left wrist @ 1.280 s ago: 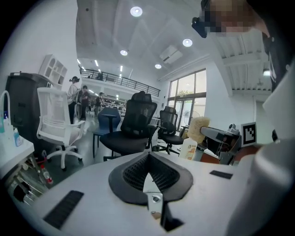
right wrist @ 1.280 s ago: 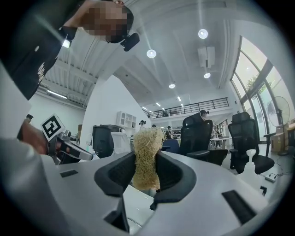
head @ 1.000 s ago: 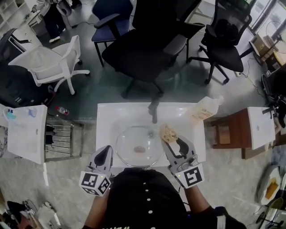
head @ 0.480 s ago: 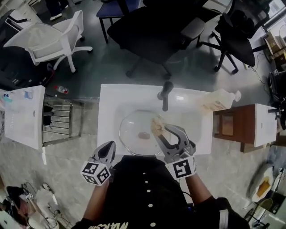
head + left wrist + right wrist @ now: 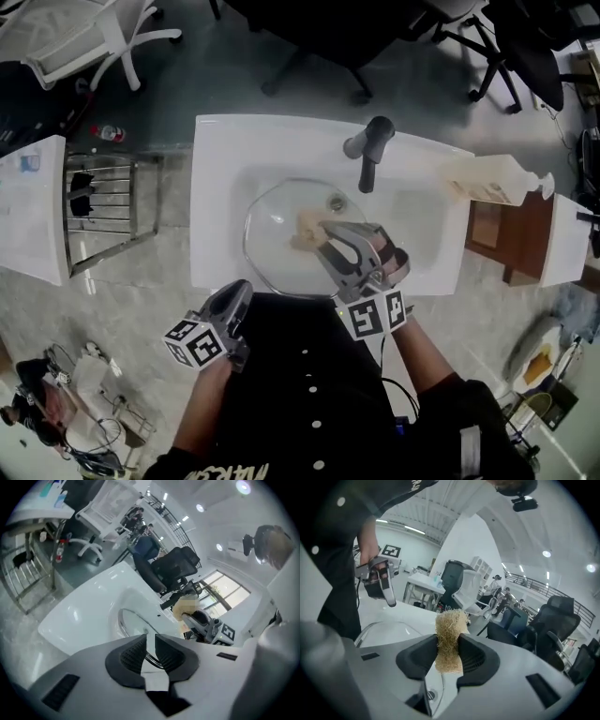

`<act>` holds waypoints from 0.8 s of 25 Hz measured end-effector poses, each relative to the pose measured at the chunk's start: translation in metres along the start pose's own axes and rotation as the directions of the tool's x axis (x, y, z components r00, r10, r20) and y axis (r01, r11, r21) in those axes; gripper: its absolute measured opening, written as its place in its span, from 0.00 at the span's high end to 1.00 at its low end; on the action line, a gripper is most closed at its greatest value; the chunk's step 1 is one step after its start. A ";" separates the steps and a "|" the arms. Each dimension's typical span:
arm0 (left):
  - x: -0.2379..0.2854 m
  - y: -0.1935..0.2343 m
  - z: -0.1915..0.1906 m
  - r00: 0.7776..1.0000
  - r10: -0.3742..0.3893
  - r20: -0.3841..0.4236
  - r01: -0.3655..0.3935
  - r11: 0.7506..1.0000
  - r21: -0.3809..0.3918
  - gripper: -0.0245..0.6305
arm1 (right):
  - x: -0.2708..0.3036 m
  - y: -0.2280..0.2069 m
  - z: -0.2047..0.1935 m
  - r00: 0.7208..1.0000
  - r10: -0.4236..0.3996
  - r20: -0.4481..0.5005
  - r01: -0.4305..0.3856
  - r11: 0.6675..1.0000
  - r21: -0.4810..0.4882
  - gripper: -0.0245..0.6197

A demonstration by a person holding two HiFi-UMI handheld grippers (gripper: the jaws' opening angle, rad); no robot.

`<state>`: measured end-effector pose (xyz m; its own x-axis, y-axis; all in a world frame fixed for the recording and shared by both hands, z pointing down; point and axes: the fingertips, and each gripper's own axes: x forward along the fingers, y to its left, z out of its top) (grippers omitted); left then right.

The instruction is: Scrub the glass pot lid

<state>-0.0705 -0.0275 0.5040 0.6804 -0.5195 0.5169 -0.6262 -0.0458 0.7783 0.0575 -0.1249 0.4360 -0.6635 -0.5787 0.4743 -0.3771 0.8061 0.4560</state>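
I count 2 grippers in my hands: left gripper (jaws just opening a crack, nothing btw them) & right gripper. 2 marker cubes, 1 per gripper. 1 glass lid, 1 scrubber, 1 sink, 1 faucet, 1 drain, 1 soap bottle, 1 wire rack. Chairs I can make out: 3, i.e. 1 white chair + 2 black chairs

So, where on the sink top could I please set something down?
The countertop is bare left of the glass lid, and behind it left of the faucet. Crowded: the lid fills the middle; the bottle occupies the right end.
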 end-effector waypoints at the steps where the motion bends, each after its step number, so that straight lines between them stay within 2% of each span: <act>1: 0.003 0.002 -0.005 1.000 -0.012 -0.017 0.011 0.999 -0.050 0.82 | 0.006 0.005 -0.006 1.000 0.014 -0.008 -0.014 1.000 -0.016 0.74; 3: 0.009 0.006 -0.014 0.998 -0.032 -0.047 0.025 0.990 -0.142 0.74 | 0.017 0.012 -0.015 0.999 0.036 -0.019 -0.037 0.999 -0.034 0.74; 7: 0.019 0.007 -0.027 0.994 -0.077 -0.083 0.046 0.945 -0.324 0.68 | 0.035 0.027 -0.029 0.996 0.074 -0.040 -0.079 0.990 -0.116 0.74; 11: 0.029 0.005 -0.041 0.985 -0.126 -0.121 0.063 0.902 -0.427 0.65 | 0.052 0.046 -0.045 0.990 0.109 -0.086 -0.128 0.959 -0.254 0.74; 13: 0.037 0.005 -0.044 0.981 -0.145 -0.129 0.062 0.865 -0.498 0.65 | 0.064 0.050 -0.055 0.987 0.109 -0.117 -0.143 0.929 -0.341 0.74; 16: 0.048 0.003 -0.046 0.976 -0.185 -0.116 0.078 0.791 -0.606 0.65 | 0.083 0.057 -0.071 0.981 0.119 -0.152 -0.175 0.884 -0.433 0.74; 18: 0.055 0.000 -0.046 0.971 -0.214 -0.103 0.098 0.758 -0.644 0.65 | 0.093 0.063 -0.079 0.976 0.141 -0.163 -0.202 0.862 -0.466 0.74; 20: 0.061 -0.002 -0.046 0.967 -0.236 -0.098 0.111 0.736 -0.668 0.65 | 0.103 0.067 -0.085 0.972 0.162 -0.169 -0.226 0.839 -0.495 0.74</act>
<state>-0.0105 -0.0203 0.5505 0.8430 -0.4074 0.3513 -0.1306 0.4784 0.8684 0.0191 -0.1409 0.5790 -0.5974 -0.4526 0.6620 0.1538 0.7456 0.6485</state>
